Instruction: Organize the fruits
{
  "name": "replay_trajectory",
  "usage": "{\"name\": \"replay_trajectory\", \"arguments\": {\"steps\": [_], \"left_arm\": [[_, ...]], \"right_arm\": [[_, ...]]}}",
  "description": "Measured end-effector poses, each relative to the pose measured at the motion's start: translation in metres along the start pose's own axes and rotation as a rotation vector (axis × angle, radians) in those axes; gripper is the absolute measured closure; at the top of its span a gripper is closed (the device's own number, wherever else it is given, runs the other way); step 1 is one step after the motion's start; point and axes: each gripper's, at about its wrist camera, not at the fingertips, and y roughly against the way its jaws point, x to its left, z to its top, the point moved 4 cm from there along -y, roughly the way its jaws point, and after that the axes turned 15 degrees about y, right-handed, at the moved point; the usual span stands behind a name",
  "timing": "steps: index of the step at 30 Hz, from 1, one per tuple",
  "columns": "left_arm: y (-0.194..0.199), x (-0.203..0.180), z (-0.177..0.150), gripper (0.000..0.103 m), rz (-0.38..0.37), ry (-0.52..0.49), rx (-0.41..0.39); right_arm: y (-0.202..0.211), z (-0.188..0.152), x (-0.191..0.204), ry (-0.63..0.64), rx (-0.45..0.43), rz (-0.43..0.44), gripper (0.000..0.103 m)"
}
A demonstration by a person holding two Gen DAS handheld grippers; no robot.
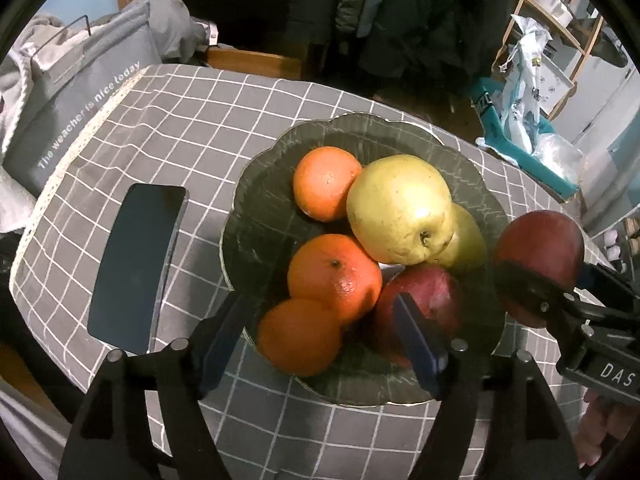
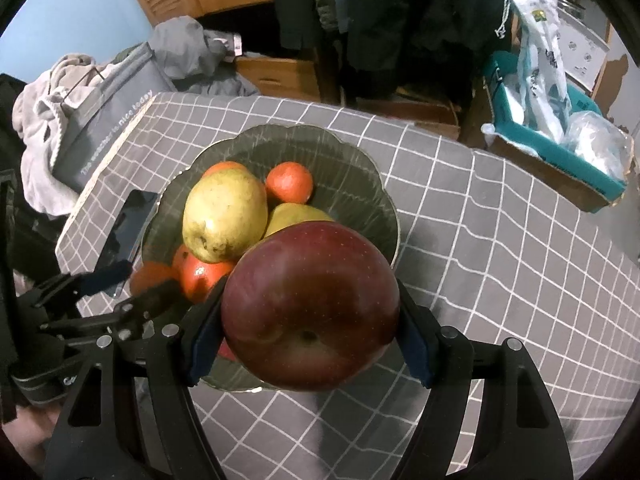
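A dark glass bowl [image 1: 260,236] [image 2: 344,168] on the checked tablecloth holds three oranges [image 1: 334,276], two yellow pears [image 1: 400,208] [image 2: 224,216] and a red apple [image 1: 428,292]. My left gripper [image 1: 318,304] [image 2: 136,284] hangs open over the bowl's near side. The two nearest oranges and the bowl's apple show between and behind its blue-padded fingers [image 1: 414,340], and nothing is gripped. My right gripper [image 2: 312,320] [image 1: 536,280] is shut on a second, large dark red apple [image 2: 310,308] [image 1: 538,248], held above the bowl's right rim.
A dark phone [image 1: 136,264] lies flat on the cloth left of the bowl. A grey printed bag [image 1: 80,112] and clothes crowd the table's far left. A teal box [image 2: 560,152] with plastic bags stands beyond the right edge. A hand [image 1: 600,432] holds the right gripper.
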Motion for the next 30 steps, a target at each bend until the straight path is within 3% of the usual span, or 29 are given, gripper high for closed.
{"name": "replay_trajectory", "arguments": {"steps": [7,17,30], "left_arm": [[0.001,0.008,0.003,0.026,0.015,0.029,0.000],[0.023,0.008,0.010,0.026,0.013,0.038,-0.052],[0.095,-0.020,0.026,0.021,-0.106,0.017,-0.187]], "right_arm": [[-0.010,0.002,0.002,-0.002,0.018,0.042,0.025],[0.017,0.013,-0.006,-0.029,-0.077,0.040,0.022],[0.098,0.021,-0.022,0.007,-0.217,-0.191,0.022]]}}
